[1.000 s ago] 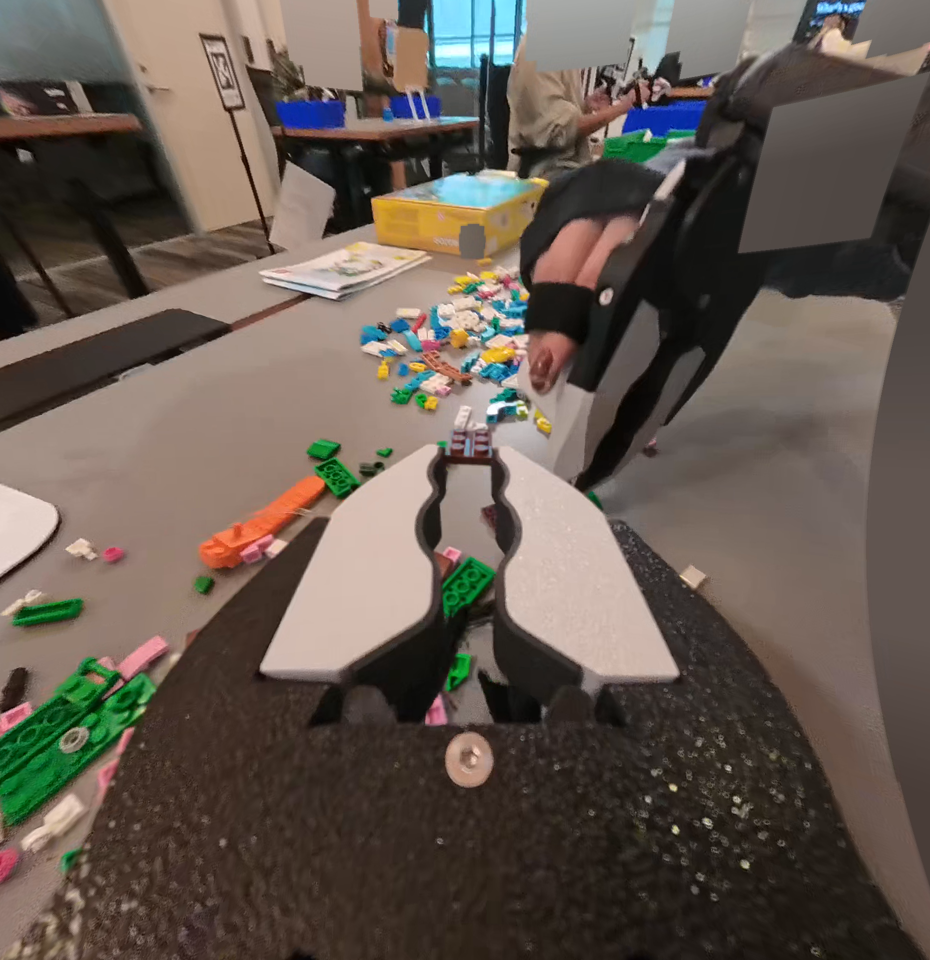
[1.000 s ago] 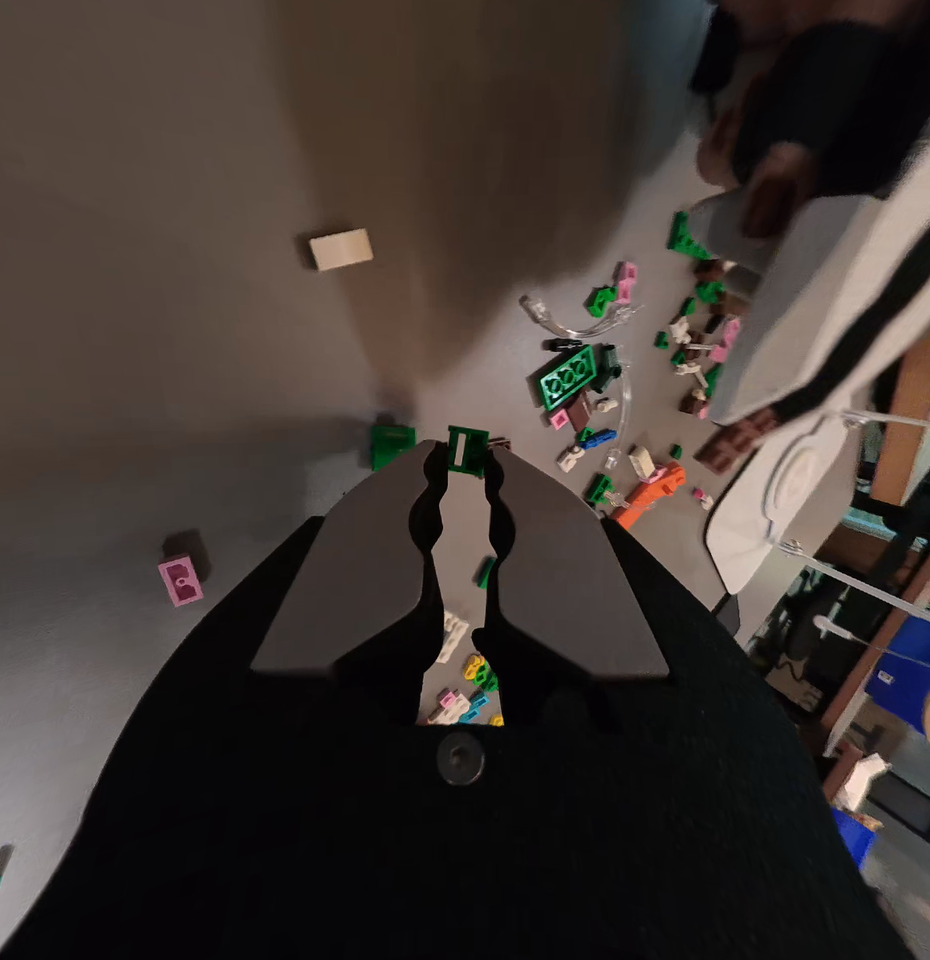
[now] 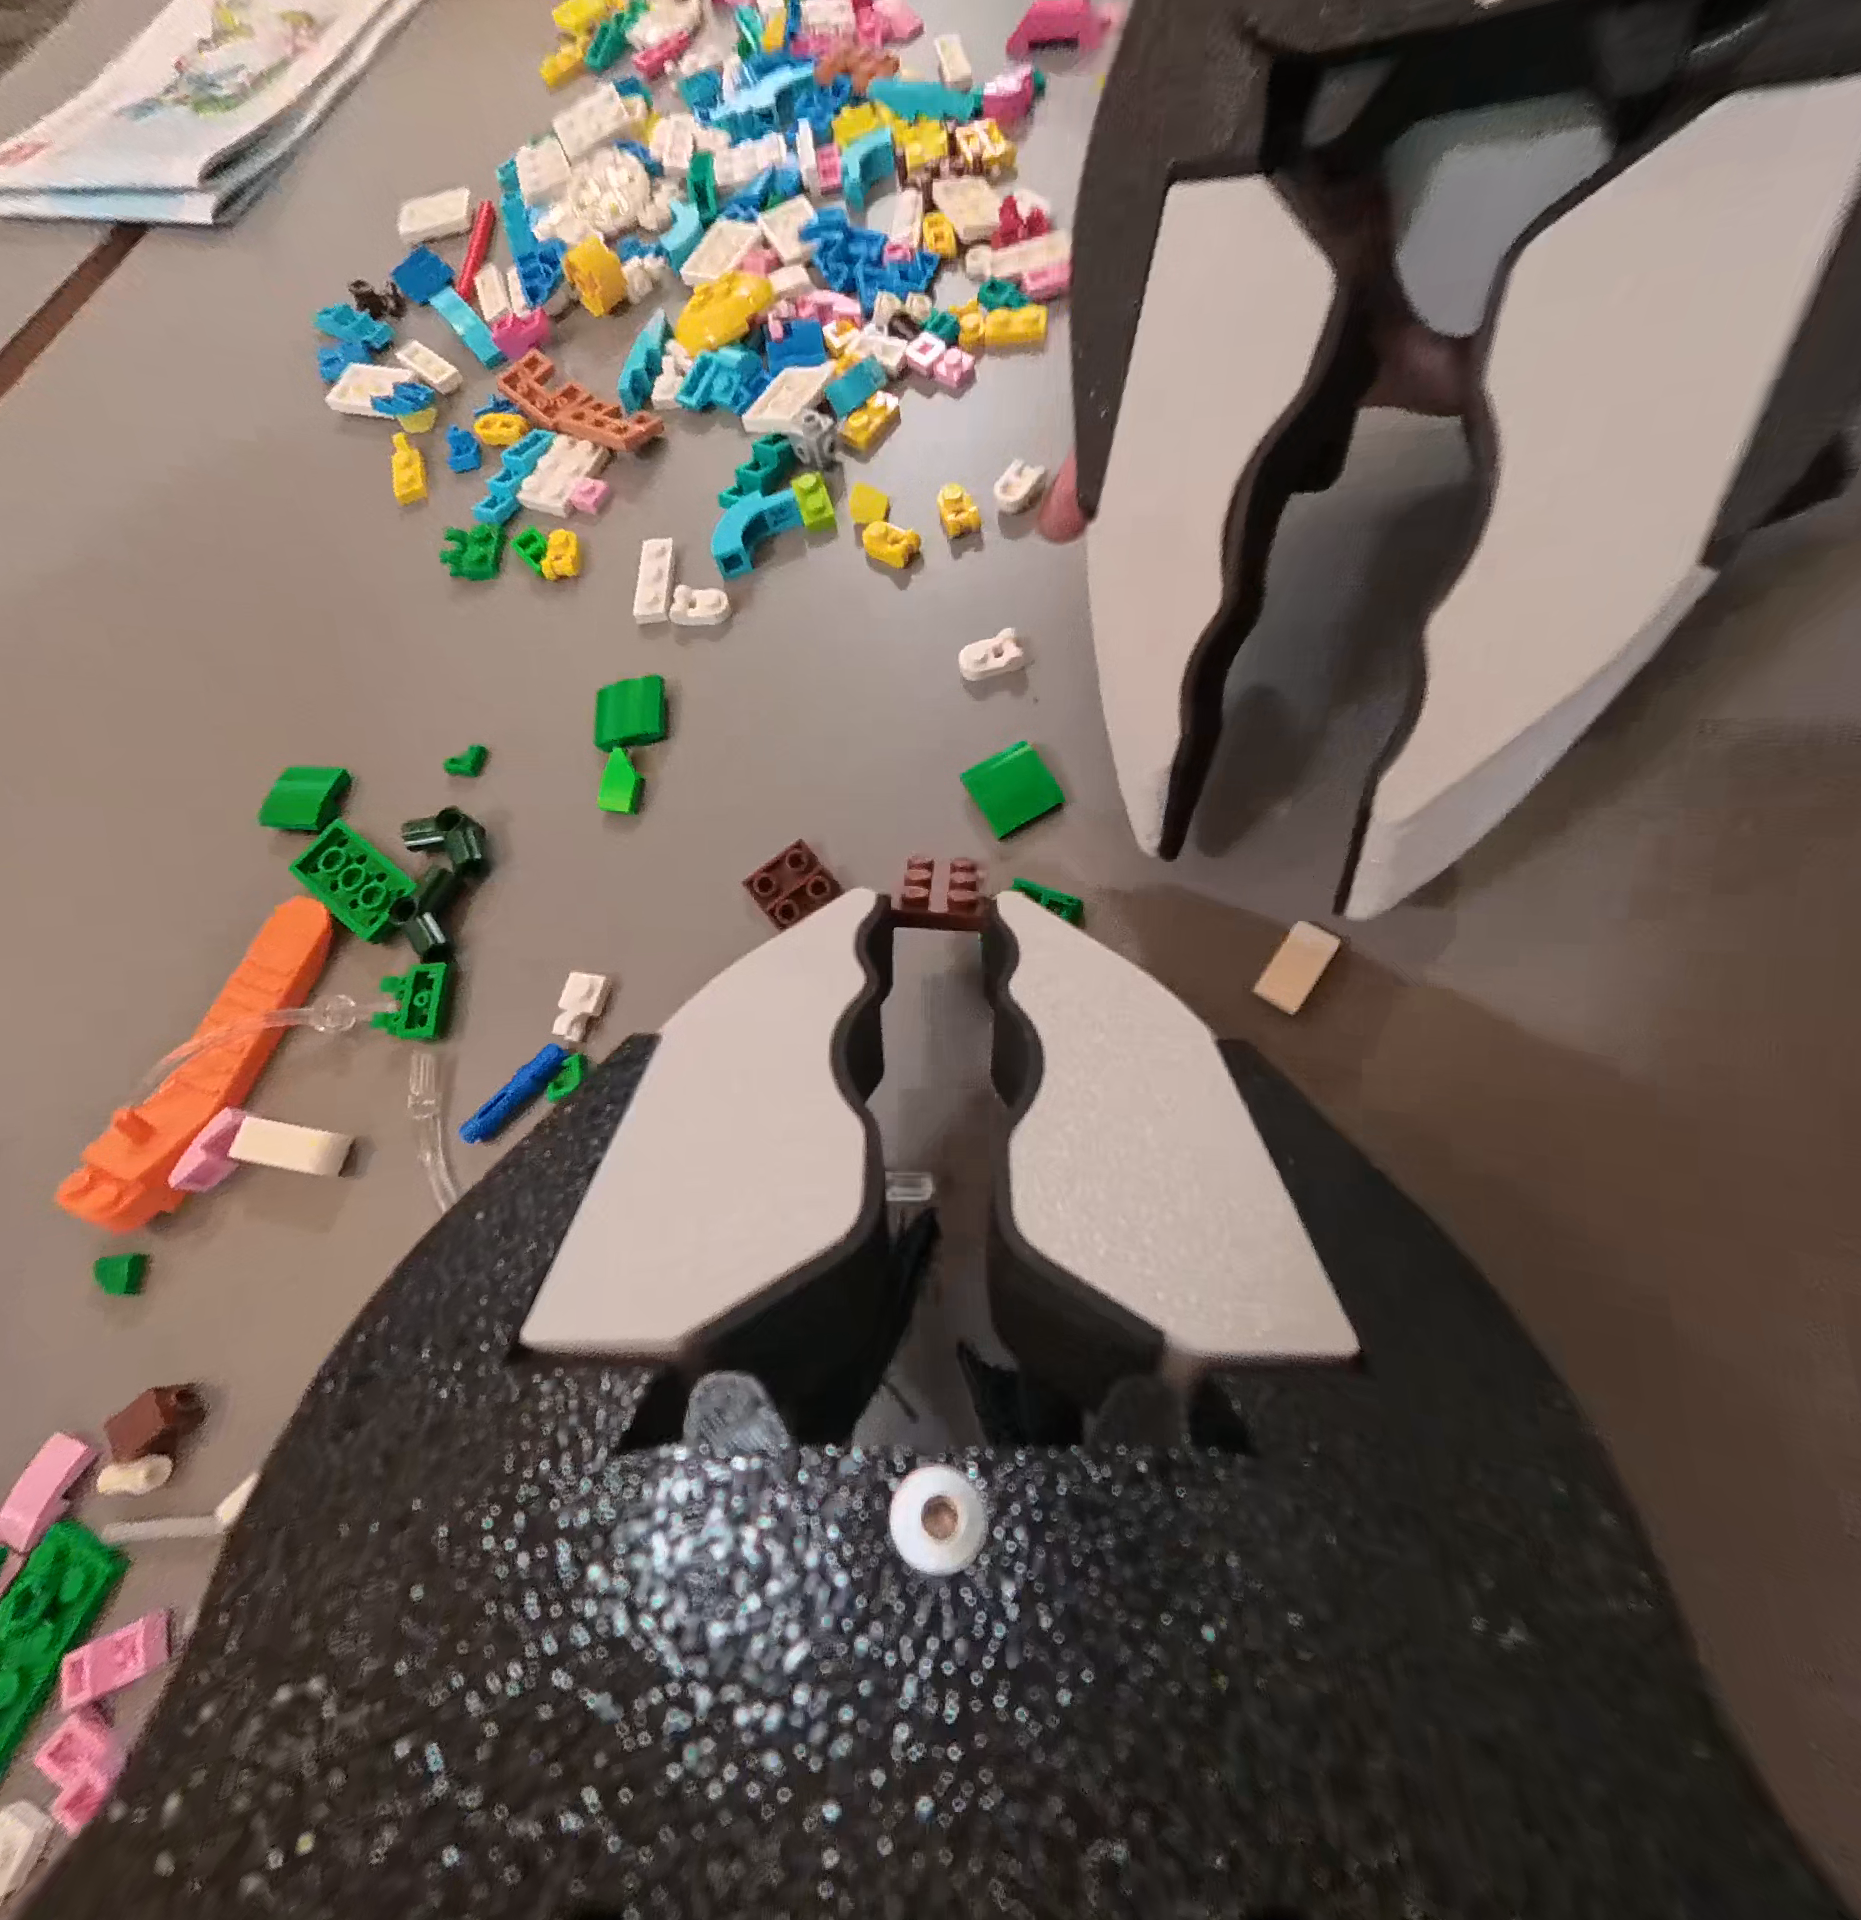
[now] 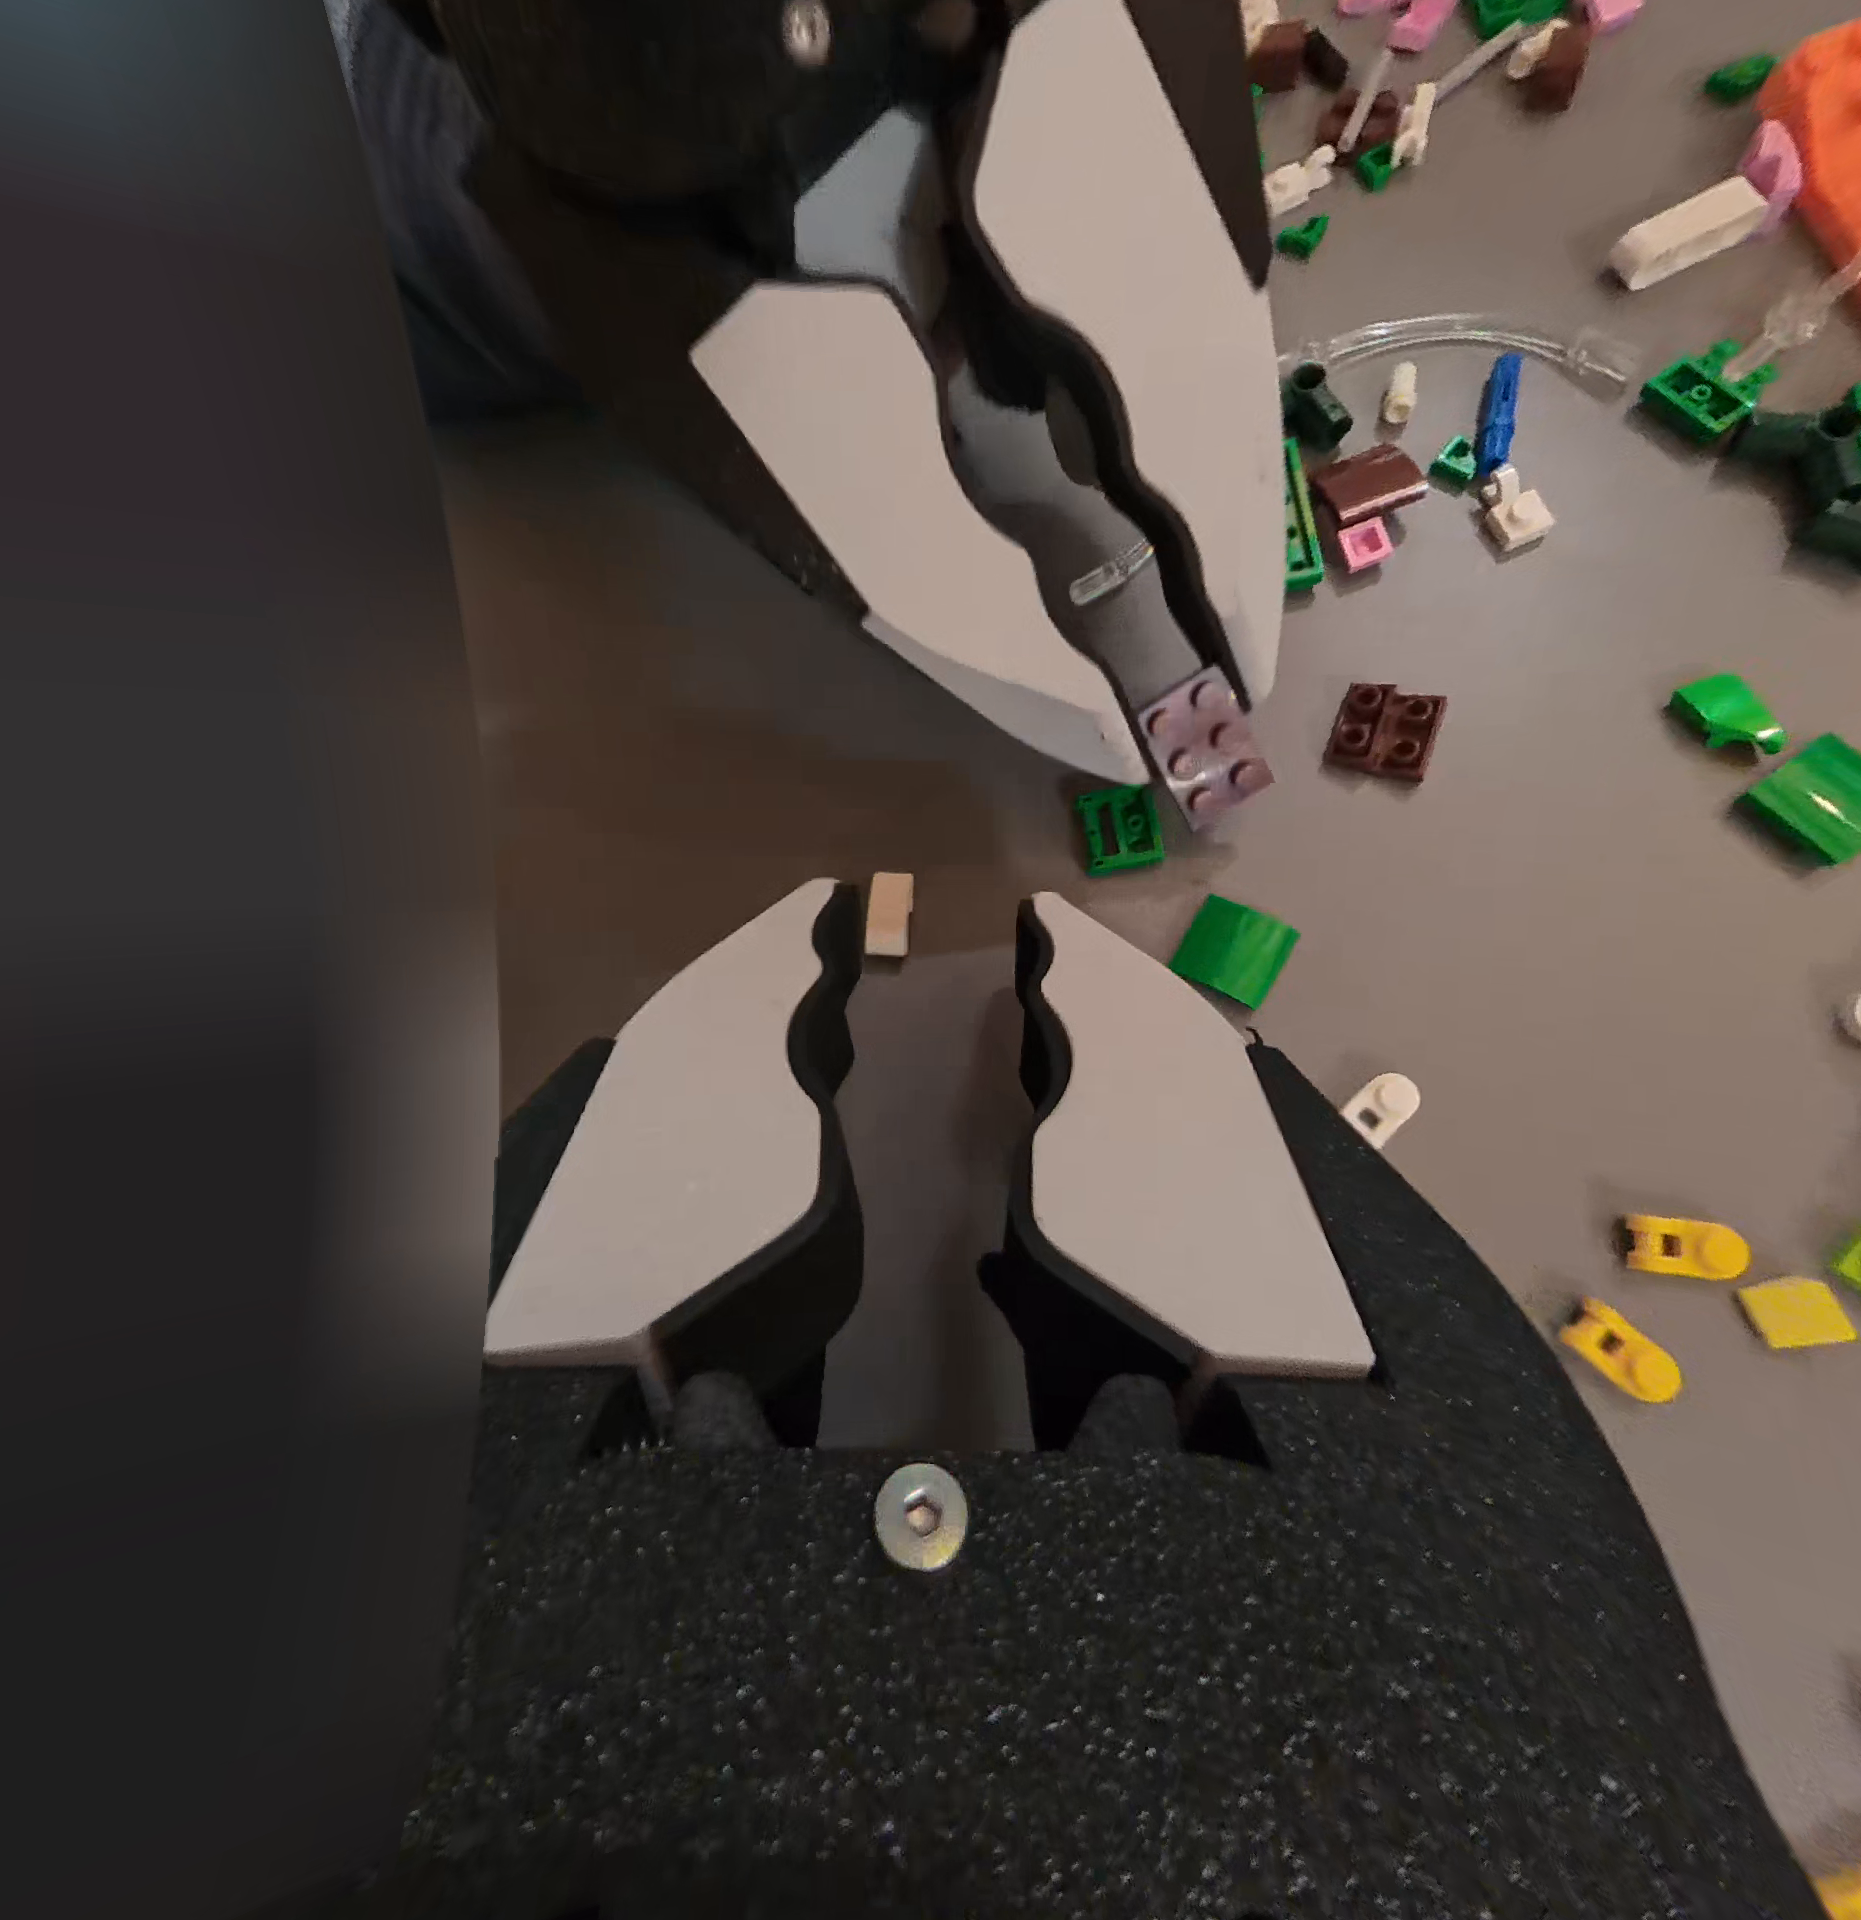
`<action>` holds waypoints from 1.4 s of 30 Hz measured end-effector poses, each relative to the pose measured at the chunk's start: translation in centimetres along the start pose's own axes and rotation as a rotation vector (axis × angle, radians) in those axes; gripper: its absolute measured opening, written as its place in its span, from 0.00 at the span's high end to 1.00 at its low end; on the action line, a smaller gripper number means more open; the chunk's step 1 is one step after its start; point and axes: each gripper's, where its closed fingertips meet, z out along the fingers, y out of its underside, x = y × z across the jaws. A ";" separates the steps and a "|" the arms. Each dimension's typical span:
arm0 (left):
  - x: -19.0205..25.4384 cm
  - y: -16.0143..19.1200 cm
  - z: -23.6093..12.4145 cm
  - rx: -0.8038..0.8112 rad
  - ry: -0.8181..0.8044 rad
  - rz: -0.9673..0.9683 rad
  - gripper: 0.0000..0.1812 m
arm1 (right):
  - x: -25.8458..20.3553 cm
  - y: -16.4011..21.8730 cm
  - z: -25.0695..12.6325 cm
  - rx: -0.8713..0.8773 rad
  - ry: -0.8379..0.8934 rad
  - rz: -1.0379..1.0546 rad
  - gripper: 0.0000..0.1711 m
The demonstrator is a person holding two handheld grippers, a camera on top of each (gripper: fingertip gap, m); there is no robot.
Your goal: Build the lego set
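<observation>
In the left wrist view, at nine o'clock on the grey table point(image 3: 230, 644), an orange brick separator point(image 3: 204, 1070) lies among green pieces; a green studded brick point(image 3: 352, 878) sits just beside its upper end. At eleven to twelve o'clock the main pile of loose bricks point(image 3: 718, 270) spreads out, with a folded instruction booklet point(image 3: 167, 114) beyond it at eleven. At centre the left gripper point(image 3: 936, 914) is clenched on a small brown plate point(image 3: 941, 890), held level at the very fingertips; a second brown plate point(image 3: 793, 883) lies just beside it at ten o'clock. At two o'clock the right gripper point(image 3: 1269, 873) points down toward the table, fingers parted and holding nothing. A tan tile point(image 3: 1296, 966) lies near, between the two tools.

In the right wrist view the same tan tile point(image 4: 890, 912) sits at twelve o'clock, close against the inner side of the left fingertip of the released right gripper point(image 4: 931, 914). The held plate point(image 4: 1206, 753) shows at one o'clock, in the left gripper point(image 4: 1191, 717).

The step in hand looks like picking up the tan tile to fit onto the held plate. To do it well, centre the tile between the fingers before closing, since it sits off to one side and is thin enough to skid or tip. Grip its long edges squarely, keep the brown plate steady and level, and press straight down onto the studs.
</observation>
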 end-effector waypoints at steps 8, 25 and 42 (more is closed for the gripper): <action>0.8 0.9 -0.4 -0.087 0.046 -0.078 0.91 | 0.5 0.1 0.1 0.002 0.112 0.169 0.83; 4.0 1.6 -1.5 -0.128 0.285 -0.287 0.91 | 1.0 1.5 0.4 -0.104 0.311 0.113 0.91; 3.9 1.8 -1.0 -0.137 0.250 -0.281 0.91 | 1.2 0.3 0.2 -0.001 -0.174 0.849 0.93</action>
